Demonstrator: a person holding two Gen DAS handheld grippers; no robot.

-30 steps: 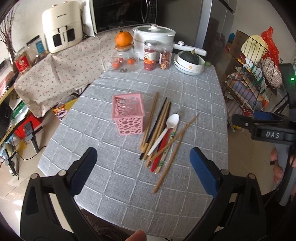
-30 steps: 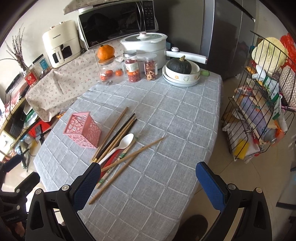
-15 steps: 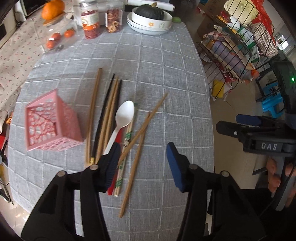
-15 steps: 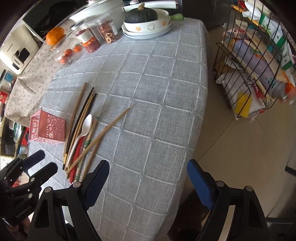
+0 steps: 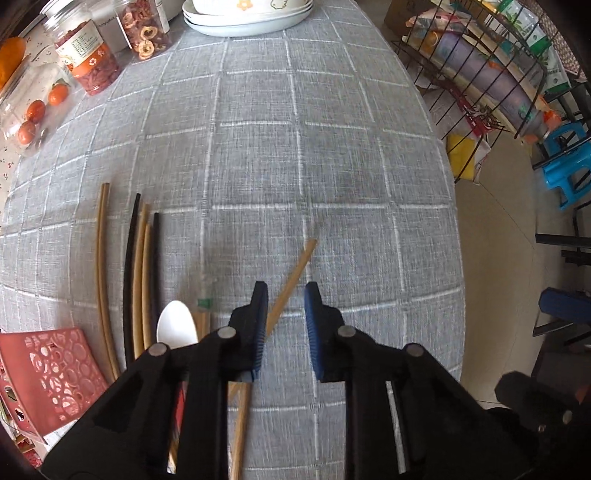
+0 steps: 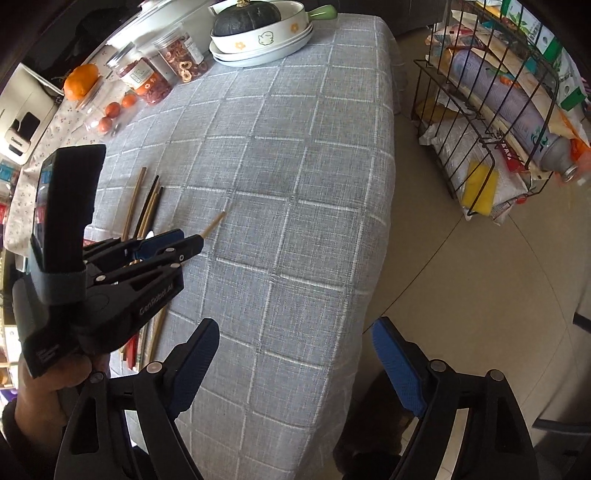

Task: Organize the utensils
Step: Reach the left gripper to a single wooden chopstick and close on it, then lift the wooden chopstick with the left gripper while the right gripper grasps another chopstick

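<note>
Left tongs [image 5: 285,314] point steeply down, jaws closing around a wooden chopstick [image 5: 291,275] lying diagonally on the surface [image 5: 332,166], tip toward the far right, while right tongs [image 6: 291,365] hover spread wide, empty.

The surface [image 5: 332,177] carries a grey checked cloth. Lower left: chopsticks [image 5: 138,258], white spoon [image 5: 176,326], pink basket [image 5: 44,373]. Upper left: jars [image 5: 92,59]. Top centre: stacked plates [image 5: 251,22]. One chopstick [image 5: 293,273] lies diagonally at centre.
</note>
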